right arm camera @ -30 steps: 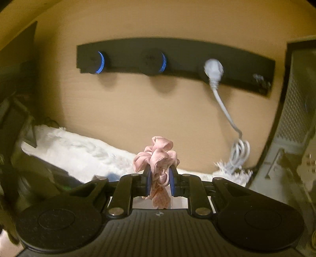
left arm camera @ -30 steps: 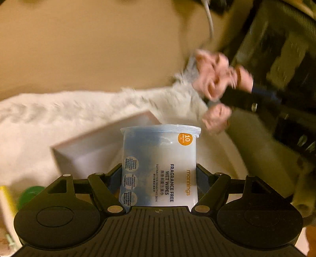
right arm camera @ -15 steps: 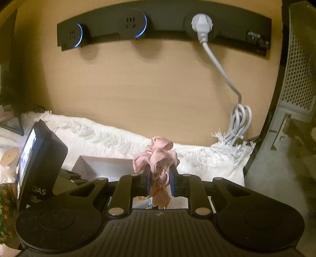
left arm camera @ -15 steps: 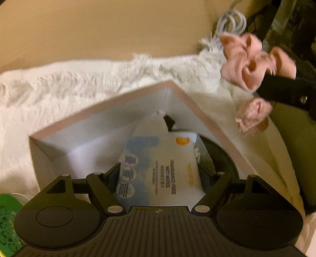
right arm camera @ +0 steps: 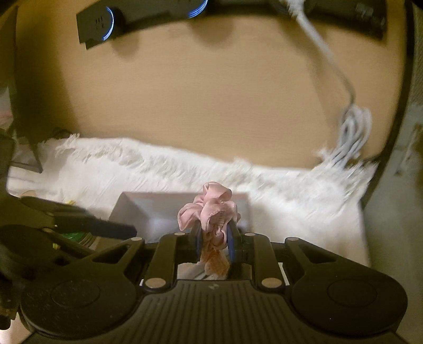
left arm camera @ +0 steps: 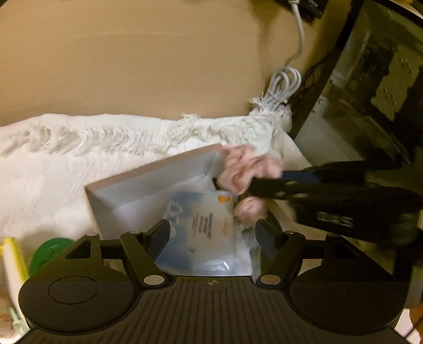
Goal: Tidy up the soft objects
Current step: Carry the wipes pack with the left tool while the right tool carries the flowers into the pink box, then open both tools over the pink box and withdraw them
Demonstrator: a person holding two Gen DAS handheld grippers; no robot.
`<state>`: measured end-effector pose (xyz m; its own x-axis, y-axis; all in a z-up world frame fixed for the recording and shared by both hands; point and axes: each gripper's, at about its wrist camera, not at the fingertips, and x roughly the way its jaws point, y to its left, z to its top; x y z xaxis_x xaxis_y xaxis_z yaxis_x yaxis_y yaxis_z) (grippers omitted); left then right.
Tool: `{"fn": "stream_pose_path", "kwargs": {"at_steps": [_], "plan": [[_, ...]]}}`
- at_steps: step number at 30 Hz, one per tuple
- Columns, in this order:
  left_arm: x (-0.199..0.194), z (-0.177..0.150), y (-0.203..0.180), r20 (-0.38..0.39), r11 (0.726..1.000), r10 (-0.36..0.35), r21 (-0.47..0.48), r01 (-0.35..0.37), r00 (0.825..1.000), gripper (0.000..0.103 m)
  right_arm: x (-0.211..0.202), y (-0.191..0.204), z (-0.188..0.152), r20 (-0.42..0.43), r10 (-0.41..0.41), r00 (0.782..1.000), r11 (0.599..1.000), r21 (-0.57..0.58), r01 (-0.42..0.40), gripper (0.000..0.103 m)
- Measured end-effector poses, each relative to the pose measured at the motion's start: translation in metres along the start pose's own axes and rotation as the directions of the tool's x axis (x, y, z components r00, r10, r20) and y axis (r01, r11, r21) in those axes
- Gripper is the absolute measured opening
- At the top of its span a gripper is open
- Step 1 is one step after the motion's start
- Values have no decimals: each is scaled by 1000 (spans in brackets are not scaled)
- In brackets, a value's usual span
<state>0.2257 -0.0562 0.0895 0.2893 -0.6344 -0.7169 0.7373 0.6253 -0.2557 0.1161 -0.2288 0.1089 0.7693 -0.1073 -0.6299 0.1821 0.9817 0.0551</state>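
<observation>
A pack of wet wipes (left arm camera: 203, 230) lies in an open white box (left arm camera: 148, 182) on a white fringed cloth. My left gripper (left arm camera: 211, 232) is open, its fingers either side of the pack, which seems to rest loose in the box. My right gripper (right arm camera: 214, 239) is shut on a pink scrunchie (right arm camera: 208, 211) and holds it over the box (right arm camera: 158, 209). In the left wrist view the scrunchie (left arm camera: 246, 169) hangs at the box's right corner, with the right gripper (left arm camera: 267, 185) coming in from the right.
The white fringed cloth (left arm camera: 53, 164) covers the surface up to a tan wall. A coiled white cable (left arm camera: 284, 87) hangs at the right. A green round object (left arm camera: 50, 251) and a yellow-edged item (left arm camera: 13, 262) lie at the left. A black socket strip (right arm camera: 105, 23) is on the wall.
The left gripper lowered the wipes pack into the box and opened off it. The right gripper brought the scrunchie down and left to the box.
</observation>
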Motion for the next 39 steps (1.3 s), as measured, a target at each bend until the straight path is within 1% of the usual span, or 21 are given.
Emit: {"fn": "stream_pose_path", "kwargs": {"at_steps": [1, 3, 4, 6, 7, 10, 12, 16, 18, 22, 25, 28, 30, 32, 34, 36, 39], "plan": [[-2, -2, 0, -6, 1000, 2, 0, -2, 1000, 76, 8, -1, -1, -30, 19, 999, 1000, 19, -18, 18], [-1, -6, -1, -19, 1000, 6, 7, -6, 1000, 75, 21, -2, -5, -69, 27, 997, 999, 39, -25, 18], [1, -9, -2, -32, 1000, 9, 20, -9, 999, 74, 27, -1, -7, -84, 23, 996, 999, 38, -20, 19], [10, -15, -4, -81, 999, 16, 44, -12, 997, 69, 41, -1, -11, -124, 2, 992, 1000, 27, 1, 19], [15, -17, -5, -100, 998, 15, 55, -10, 995, 65, 48, -1, -13, -145, -12, 989, 1000, 24, 16, 19], [24, -20, -10, -110, 996, 40, 86, -30, 993, 65, 62, -2, -14, -185, -34, 982, 999, 19, 38, 19], [27, -18, -9, -119, 996, 36, 80, -27, 992, 65, 68, -1, -14, -201, -47, 978, 999, 0, 48, 19], [34, -21, -8, -144, 994, 45, 107, -30, 989, 65, 74, 4, -12, -216, -59, 975, 998, -34, 53, 19], [38, -23, -7, -153, 993, 45, 115, -28, 987, 66, 76, 3, -11, -226, -56, 973, 998, -33, 50, 20], [41, -23, -1, -165, 994, 40, 103, -23, 985, 67, 76, 0, -8, -246, -46, 968, 999, -16, 44, 20], [42, -24, -3, -173, 990, 57, 133, -34, 983, 68, 77, 0, -7, -257, -42, 966, 999, -6, 42, 21], [42, -25, -4, -168, 989, 69, 138, -46, 983, 68, 73, -1, -6, -259, -19, 966, 999, 36, 29, 31], [36, -25, -3, -144, 991, 74, 118, -57, 987, 68, 64, 0, -5, -255, -18, 967, 998, 59, 35, 40], [24, -25, 0, -107, 995, 67, 80, -59, 992, 65, 47, 4, -2, -218, -48, 975, 997, 40, 58, 45], [9, -25, 3, -74, 998, 47, 48, -44, 996, 65, 28, 8, 0, -178, -74, 981, 997, 20, 79, 51], [-8, -26, 3, -54, 998, 39, 47, -36, 998, 65, 9, 11, 4, -147, -85, 985, 996, 16, 88, 59], [-36, -30, 6, -18, 998, 34, 45, -33, 999, 65, -11, 21, 12, -119, -117, 986, 993, 5, 118, 64]]}}
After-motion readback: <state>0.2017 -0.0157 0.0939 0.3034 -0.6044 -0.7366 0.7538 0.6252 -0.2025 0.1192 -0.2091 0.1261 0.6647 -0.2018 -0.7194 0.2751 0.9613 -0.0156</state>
